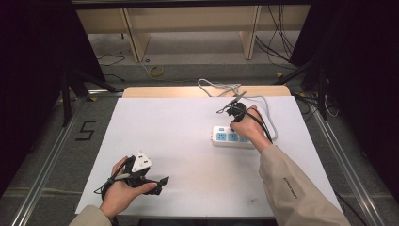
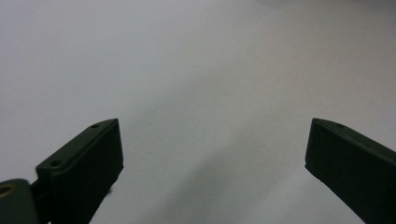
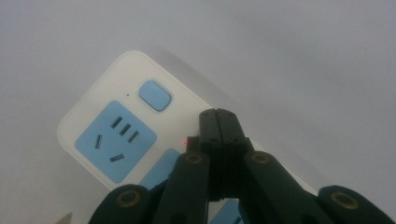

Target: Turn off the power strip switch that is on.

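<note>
Overhead, right gripper (image 3: 218, 116) fingers together, power strip (image 3: 112, 135)

A dark "5" (image 1: 86, 130) is marked on the grey floor (image 1: 56, 141), just off the table's left edge. The sleeve (image 1: 291, 188) carries small dark lettering, too small to read.

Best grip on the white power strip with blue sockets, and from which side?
Probably from above, fingers across the narrow width of the white power strip with blue sockets, at the bare end by its blue button. It lies flat on the white table; its grey cable leaves the far end.
</note>
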### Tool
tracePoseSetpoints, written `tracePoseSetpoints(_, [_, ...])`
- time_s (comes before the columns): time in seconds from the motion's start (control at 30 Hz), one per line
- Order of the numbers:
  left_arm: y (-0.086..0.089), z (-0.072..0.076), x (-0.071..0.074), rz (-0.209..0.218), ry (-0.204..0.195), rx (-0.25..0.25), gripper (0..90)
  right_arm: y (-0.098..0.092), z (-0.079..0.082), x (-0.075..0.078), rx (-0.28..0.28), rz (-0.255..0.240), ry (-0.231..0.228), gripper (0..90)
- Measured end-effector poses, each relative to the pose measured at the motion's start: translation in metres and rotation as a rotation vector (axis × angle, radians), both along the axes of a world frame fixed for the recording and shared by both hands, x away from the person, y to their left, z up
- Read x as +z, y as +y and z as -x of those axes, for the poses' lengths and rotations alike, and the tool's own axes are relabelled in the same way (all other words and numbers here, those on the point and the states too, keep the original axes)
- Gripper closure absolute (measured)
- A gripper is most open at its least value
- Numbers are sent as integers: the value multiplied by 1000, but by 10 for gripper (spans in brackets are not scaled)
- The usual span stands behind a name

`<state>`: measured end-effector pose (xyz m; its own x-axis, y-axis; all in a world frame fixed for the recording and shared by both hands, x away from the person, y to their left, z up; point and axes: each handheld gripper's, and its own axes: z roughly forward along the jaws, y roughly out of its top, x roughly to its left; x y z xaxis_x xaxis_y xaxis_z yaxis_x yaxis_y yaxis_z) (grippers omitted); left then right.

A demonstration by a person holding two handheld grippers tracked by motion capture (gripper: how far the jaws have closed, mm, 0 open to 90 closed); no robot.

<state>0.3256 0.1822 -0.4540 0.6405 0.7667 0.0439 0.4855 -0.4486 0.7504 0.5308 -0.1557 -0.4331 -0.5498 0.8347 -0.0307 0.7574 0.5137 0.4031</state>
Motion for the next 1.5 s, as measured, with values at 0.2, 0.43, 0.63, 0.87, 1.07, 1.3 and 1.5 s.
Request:
tracePoseSetpoints(0.2, [0, 0, 0, 0, -1, -1, 36, 2, -2, 1, -3, 12, 17, 900])
tracePoseSetpoints(0.43, [0, 0, 0, 0, -1, -1, 36, 4, -5, 2, -6, 29, 39, 900])
tracePoseSetpoints(0.63, [0, 0, 0, 4, -1, 2, 36, 7, -5, 3, -5, 57, 51, 900])
tracePoseSetpoints(0.87, [0, 0, 0, 0, -1, -2, 36, 8, -6, 4, -7, 65, 63, 900])
tracePoseSetpoints(1.07, [0, 0, 0, -1, -2, -2, 36, 7, -7, 4, -19, 52, 71, 900])
tracePoseSetpoints(1.3, [-1, 0, 1, -2, -2, -6, 37, 6, -9, 4, -23, 50, 87, 900])
tracePoseSetpoints(1.5, [-1, 0, 0, -3, -1, -6, 37, 7, -10, 4, -25, 55, 94, 900])
